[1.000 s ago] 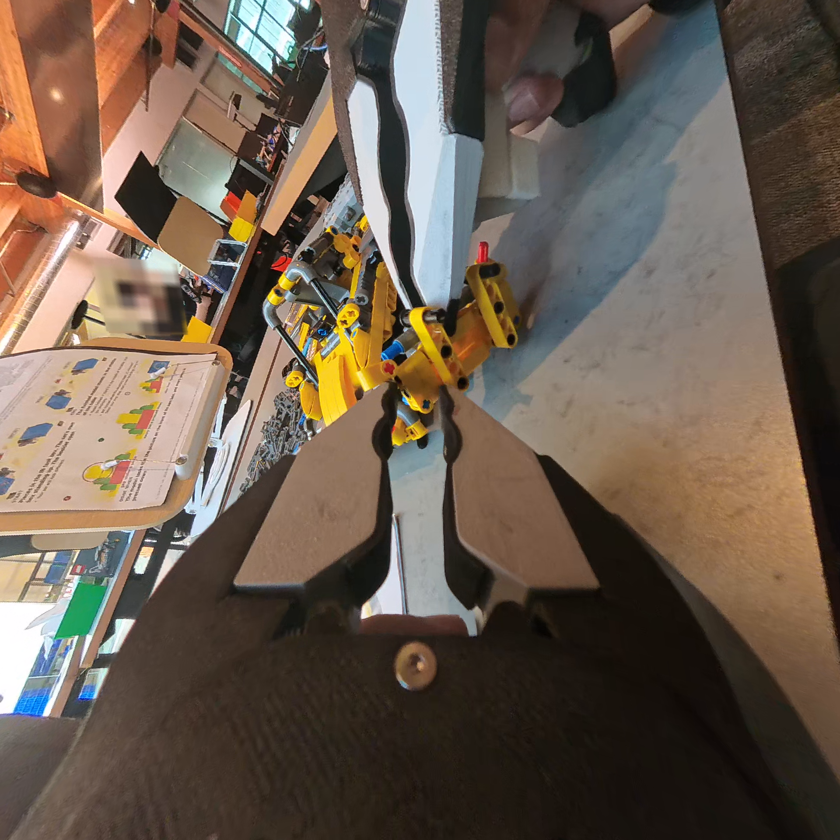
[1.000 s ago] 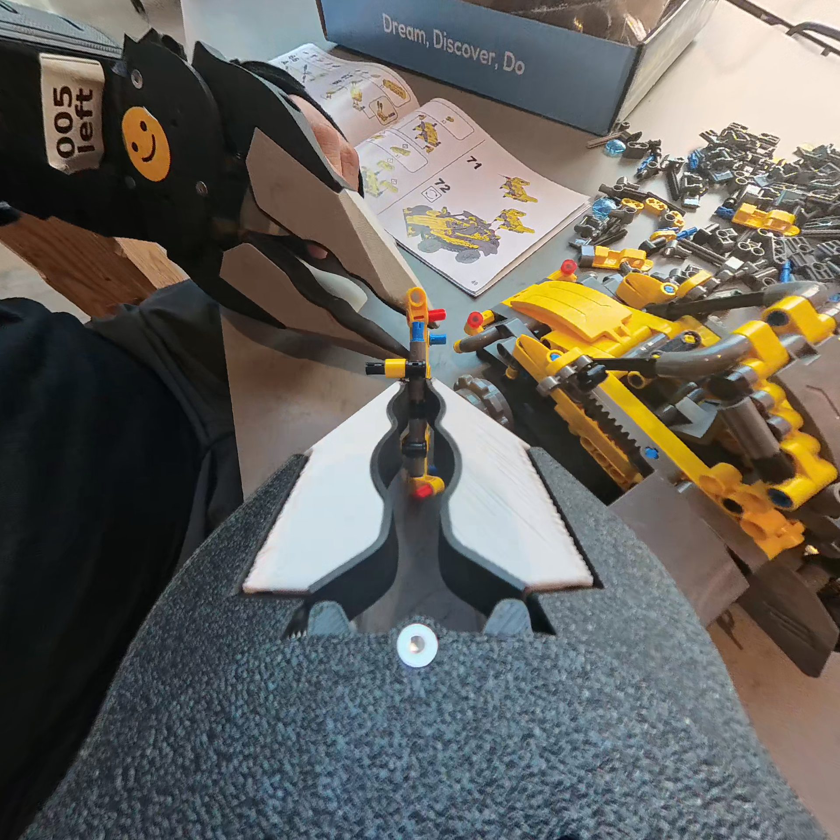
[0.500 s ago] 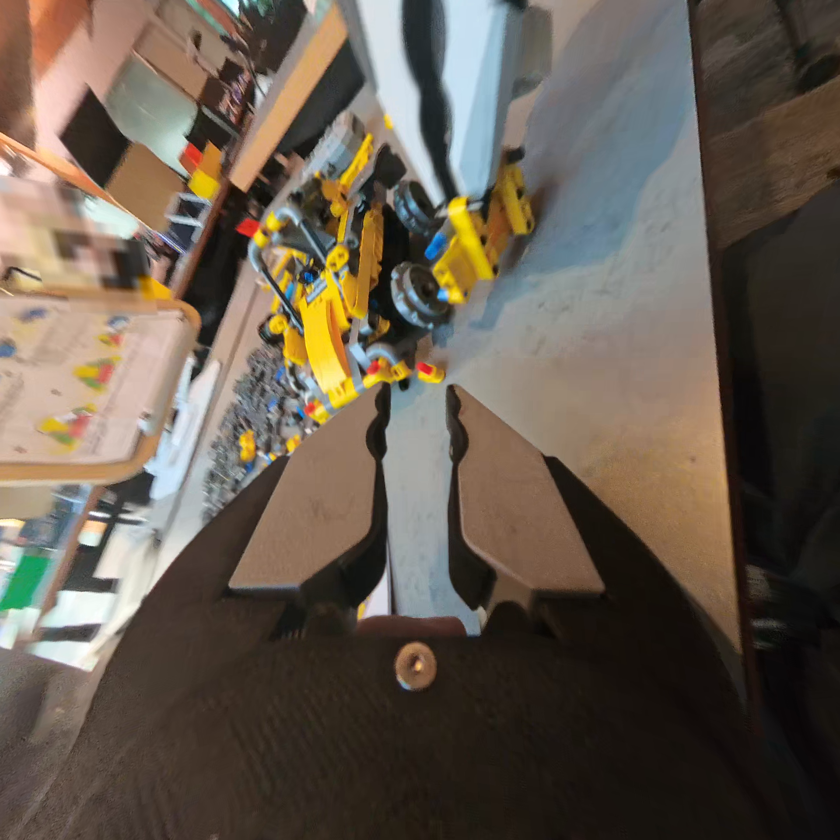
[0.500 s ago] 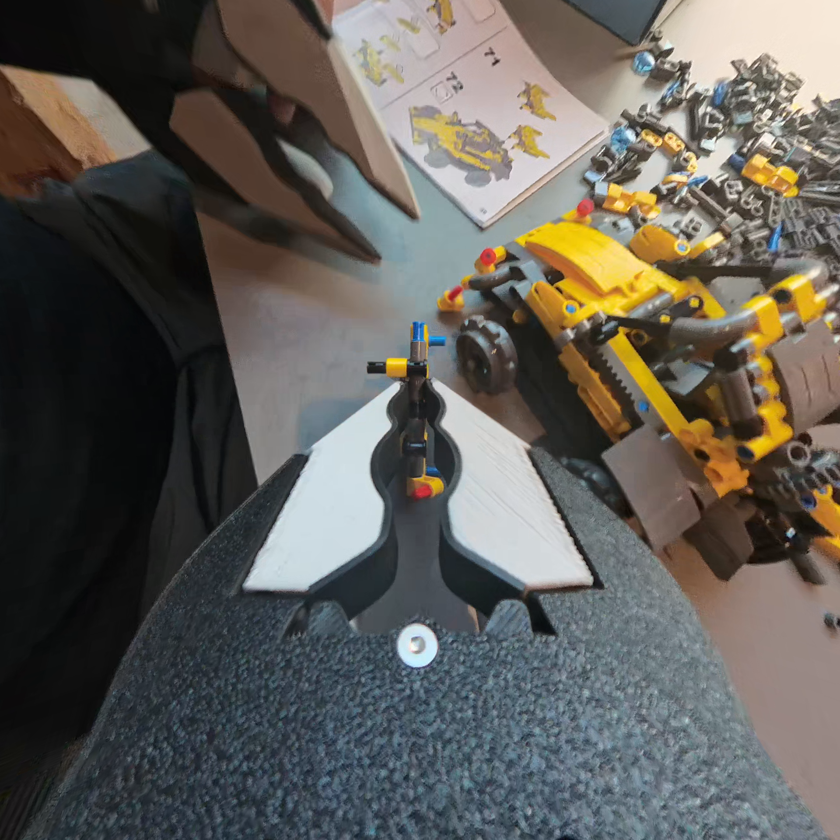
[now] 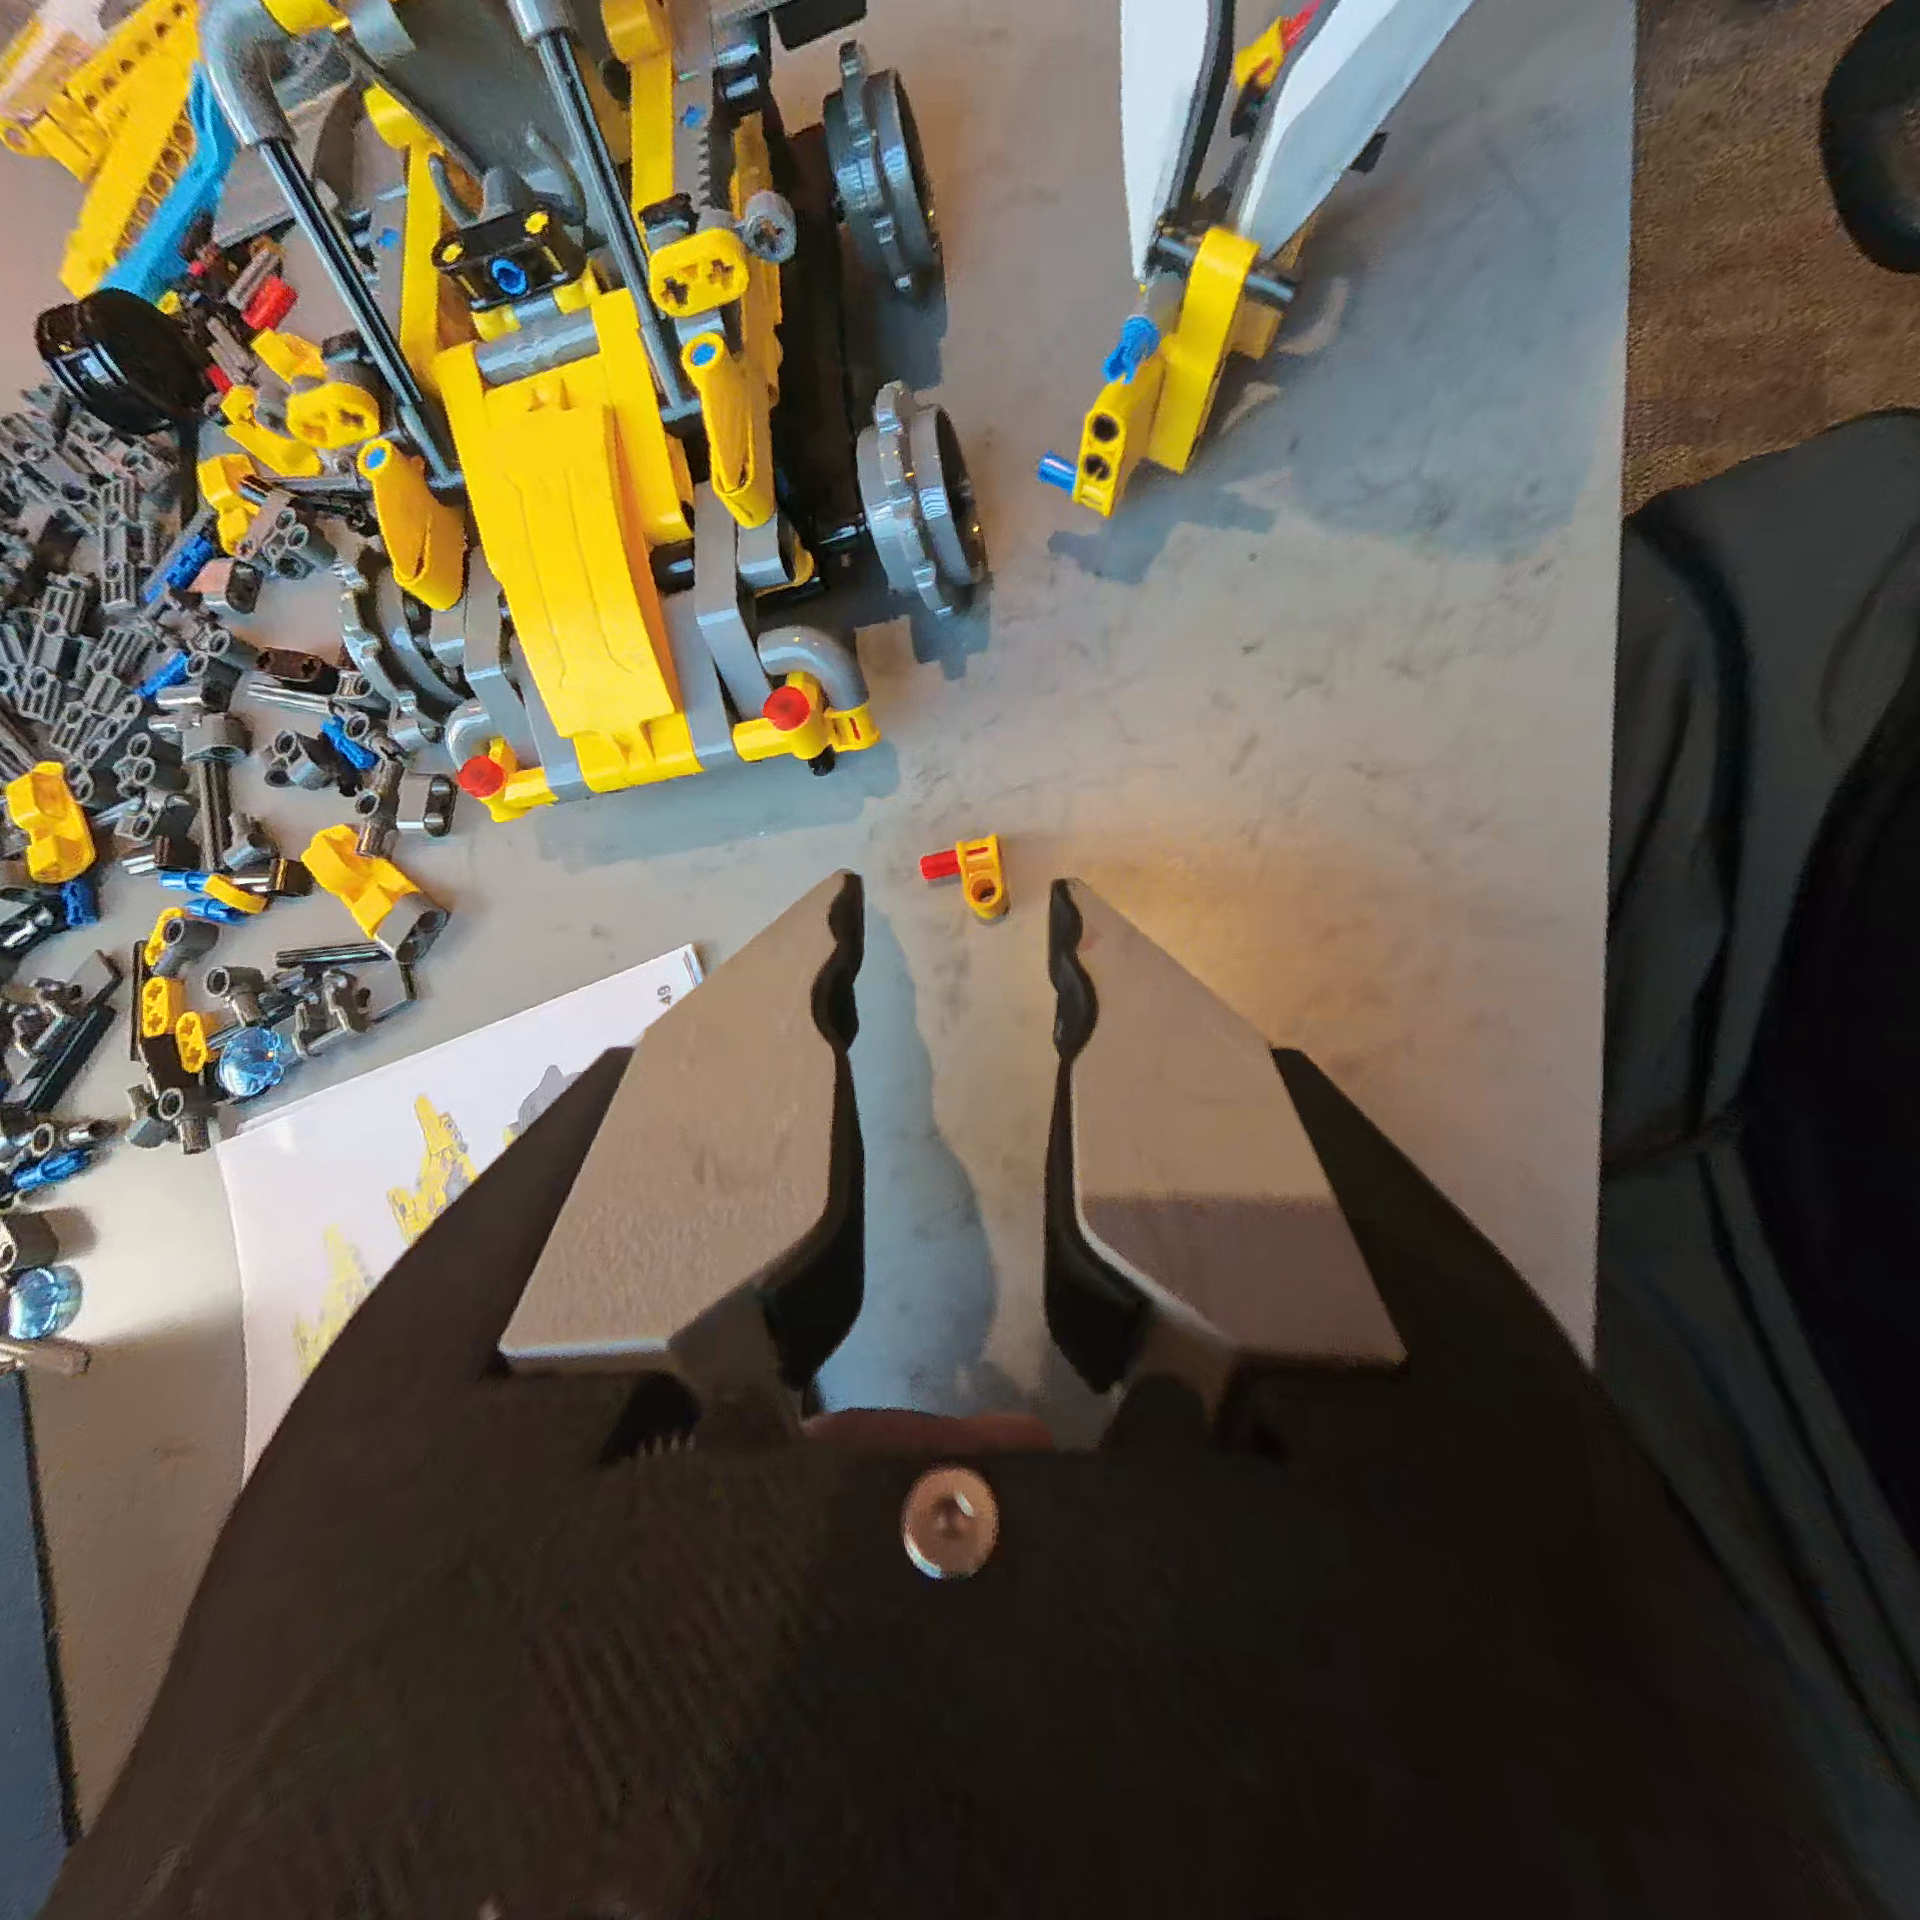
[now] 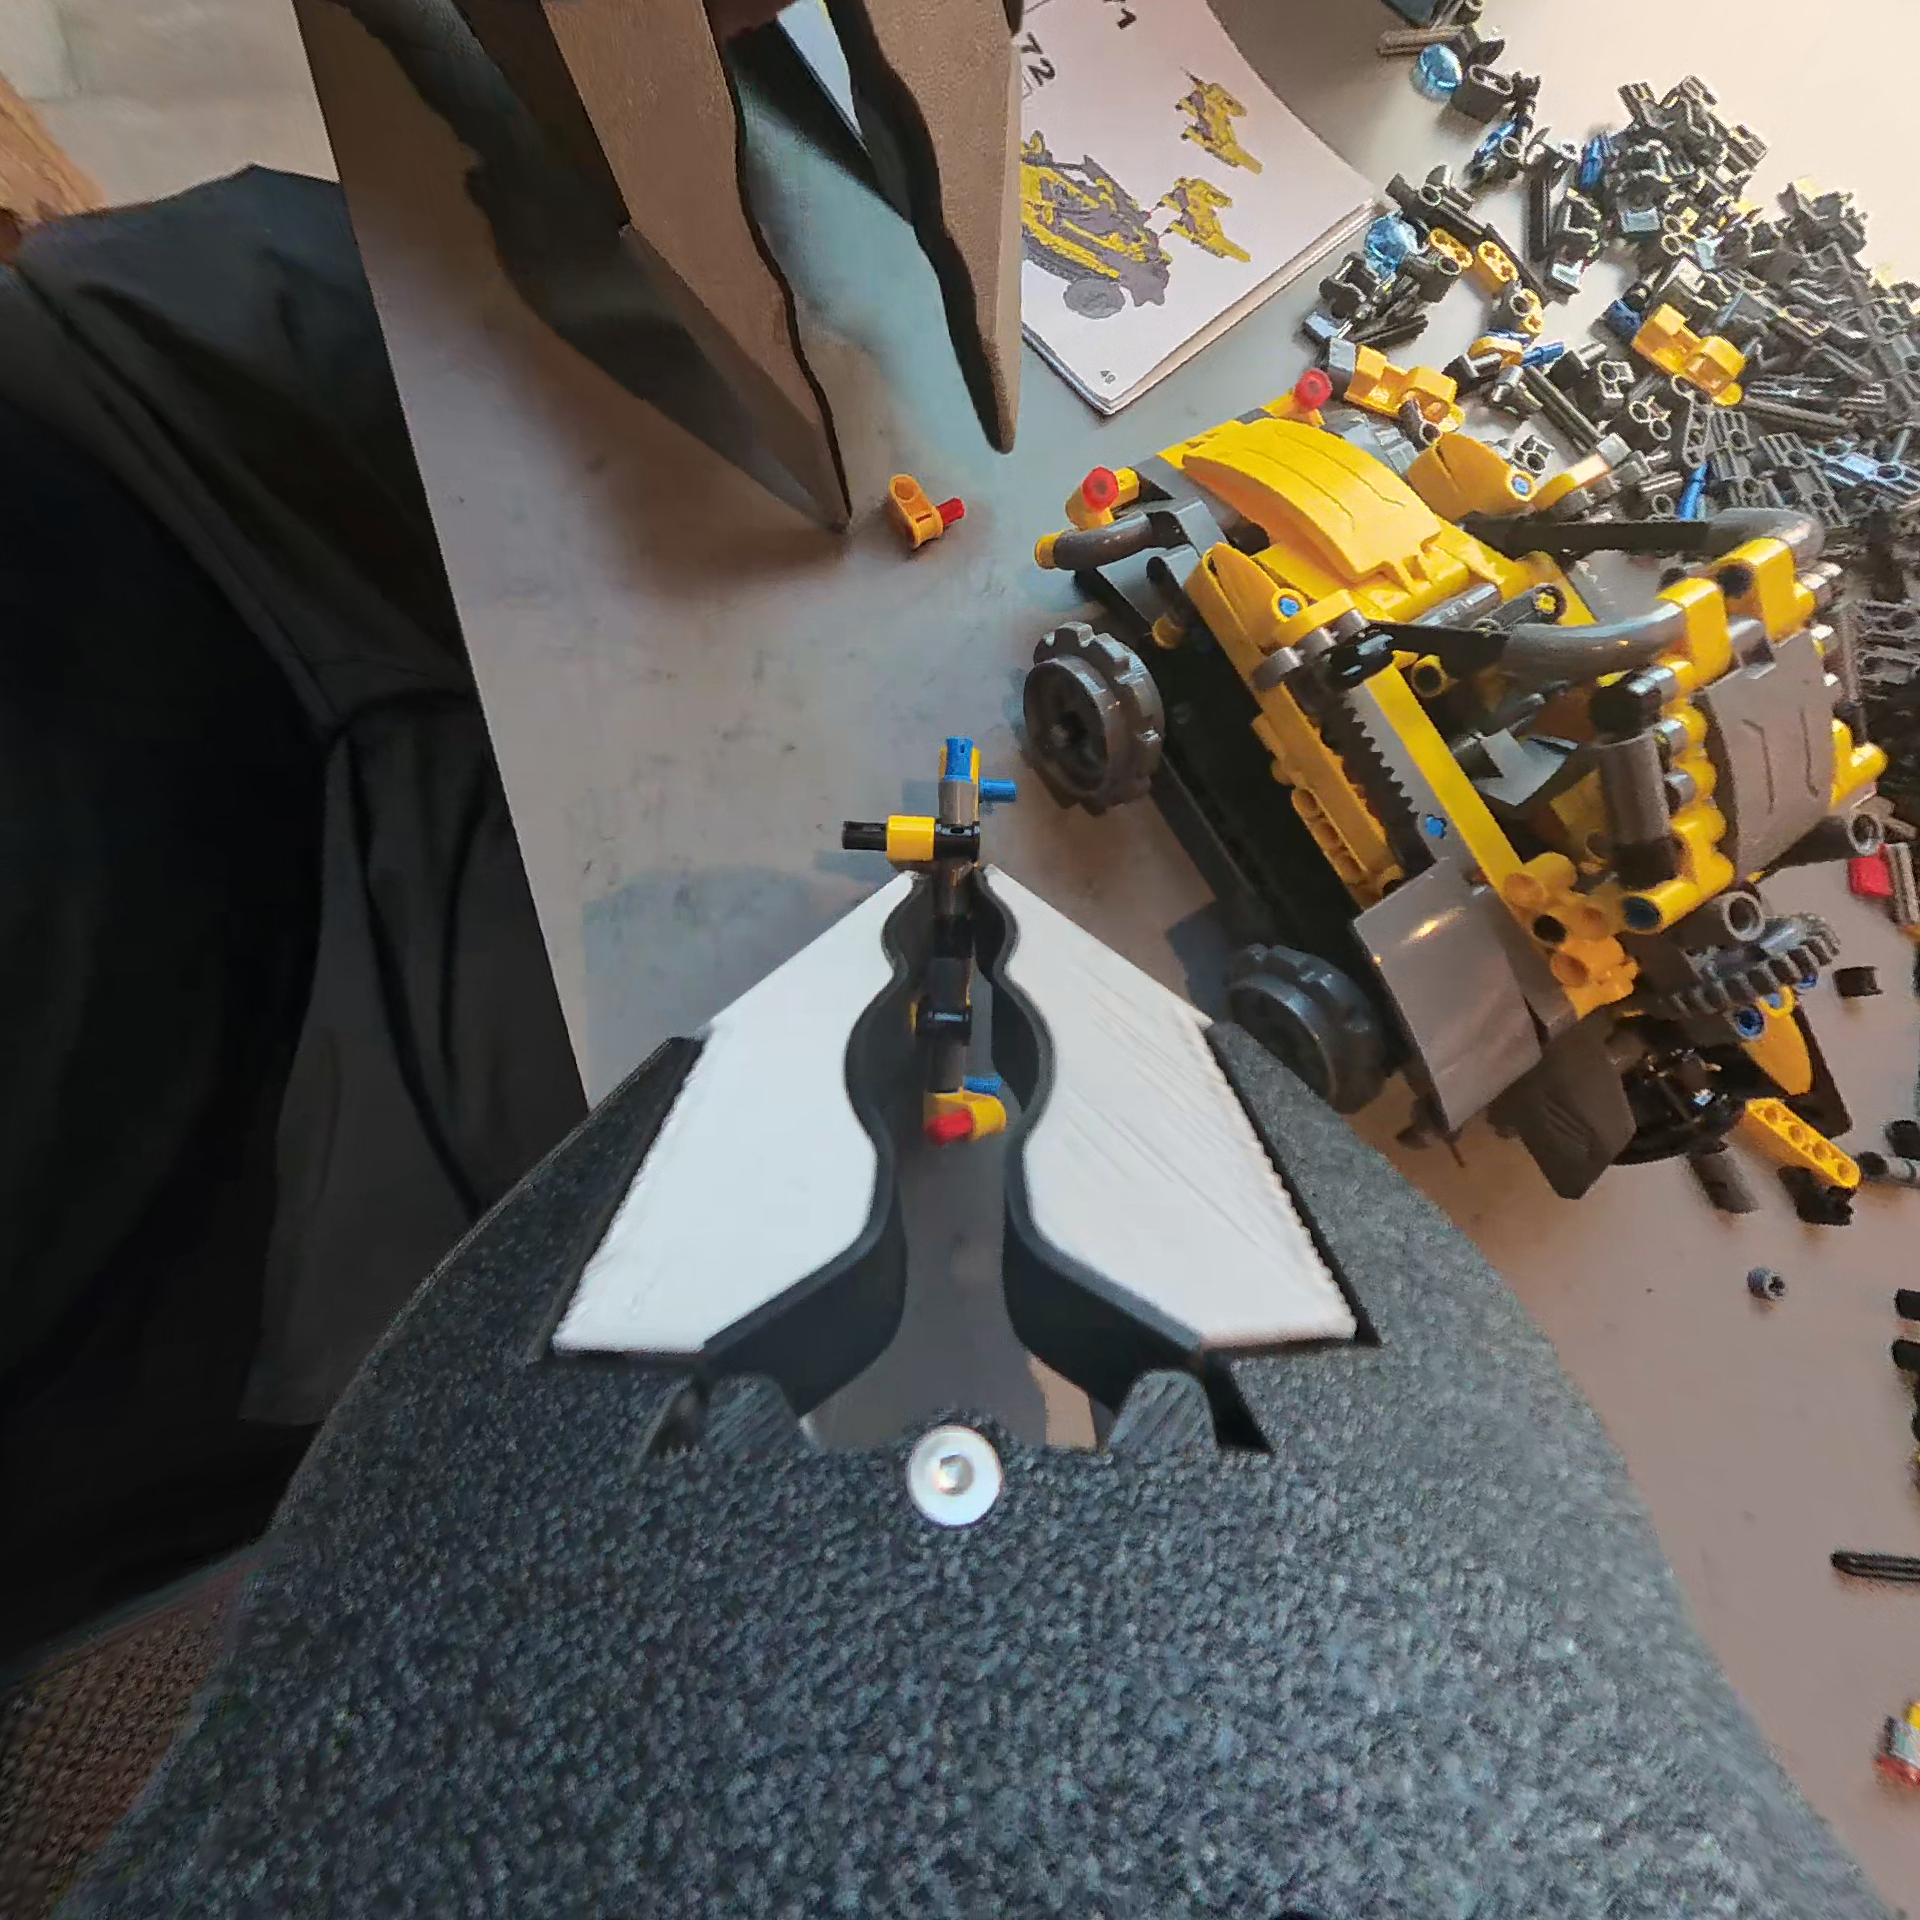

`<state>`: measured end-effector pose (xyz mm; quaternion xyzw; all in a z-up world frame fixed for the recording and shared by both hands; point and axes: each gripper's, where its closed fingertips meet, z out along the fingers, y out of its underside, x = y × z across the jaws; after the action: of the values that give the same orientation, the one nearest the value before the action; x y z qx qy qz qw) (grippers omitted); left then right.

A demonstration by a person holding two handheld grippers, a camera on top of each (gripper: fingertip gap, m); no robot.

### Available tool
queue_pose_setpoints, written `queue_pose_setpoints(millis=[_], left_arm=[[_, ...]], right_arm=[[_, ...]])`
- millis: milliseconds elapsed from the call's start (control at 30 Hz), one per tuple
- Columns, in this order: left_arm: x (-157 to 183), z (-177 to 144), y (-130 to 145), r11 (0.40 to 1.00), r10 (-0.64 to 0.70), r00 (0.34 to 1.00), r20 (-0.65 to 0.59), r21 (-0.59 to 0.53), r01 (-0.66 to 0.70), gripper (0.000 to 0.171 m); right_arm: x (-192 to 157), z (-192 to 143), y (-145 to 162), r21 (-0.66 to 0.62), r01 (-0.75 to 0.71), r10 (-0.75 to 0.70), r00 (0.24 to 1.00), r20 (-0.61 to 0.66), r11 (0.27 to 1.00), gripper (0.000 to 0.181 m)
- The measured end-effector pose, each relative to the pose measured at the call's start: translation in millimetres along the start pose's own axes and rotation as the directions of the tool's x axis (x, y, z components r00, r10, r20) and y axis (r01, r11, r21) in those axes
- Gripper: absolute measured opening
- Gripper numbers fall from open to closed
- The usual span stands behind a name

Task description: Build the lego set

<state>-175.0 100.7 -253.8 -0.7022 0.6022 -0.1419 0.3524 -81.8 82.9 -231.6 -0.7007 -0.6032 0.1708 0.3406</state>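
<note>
1. The left gripper [image 5: 956, 896] hangs over the grey worktop [image 5: 1299, 727] with its jaws apart and nothing between them; a small yellow connector with a red pin [image 5: 968, 864] lies on the worktop just beyond the tips, roughly in line with the gap.
2. The right gripper [image 6: 948, 883] has its jaws closed on a slim yellow subassembly [image 6: 940, 831] – yellow, black and blue parts stacked along a rod (its far end sticks out past the tips, a red-and-yellow end sits back in the throat).
3. In the left wrist view that subassembly [image 5: 1184, 353] hangs tilted above the worktop, whether it touches cannot be told.
4. A half-built yellow tracked vehicle [image 5: 623, 436] stands beside both grippers, near but apart from them.
5. Beyond it lie a scatter of loose parts [image 5: 135, 644] and an open instruction booklet [image 5: 416, 1122] – the booklet partly under the left gripper's body.
6. A dark-clothed person [image 6: 208, 727] sits at the worktop's edge.
</note>
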Motion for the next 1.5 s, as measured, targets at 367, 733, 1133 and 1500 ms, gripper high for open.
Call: queue_pose_setpoints(millis=[367, 733, 1133, 1500], left_arm=[[3, 10, -3, 0.990, -0.141, 0.990, 0.016, 0.002, 0.141, 0.004], [1, 1, -4, 0.950, 0.306, 0.819, 0.486, -0.099, -0.297, 0.005], [-6, -5, -5, 0.918, 0.384, 0.708, 0.593, -0.165, -0.361, 0.005], [-3, -6, -8, 0.920, 0.373, 0.719, 0.587, -0.131, -0.370, 0.005]], right_arm=[[-5, 12, -4, 0.036, 0.027, -0.026, 1.000, -0.004, 0.999, 0.008], [-10, 8, 1, 0.031, 0.052, -0.052, 0.998, -0.019, 0.998, 0.018], [11, -64, -9, 0.171, 0.092, -0.046, 0.966, -0.255, 0.981, 0.034], [11, -89, 0, 0.467, -0.147, 0.253, 0.952, -0.172, 0.872, 0.033]])
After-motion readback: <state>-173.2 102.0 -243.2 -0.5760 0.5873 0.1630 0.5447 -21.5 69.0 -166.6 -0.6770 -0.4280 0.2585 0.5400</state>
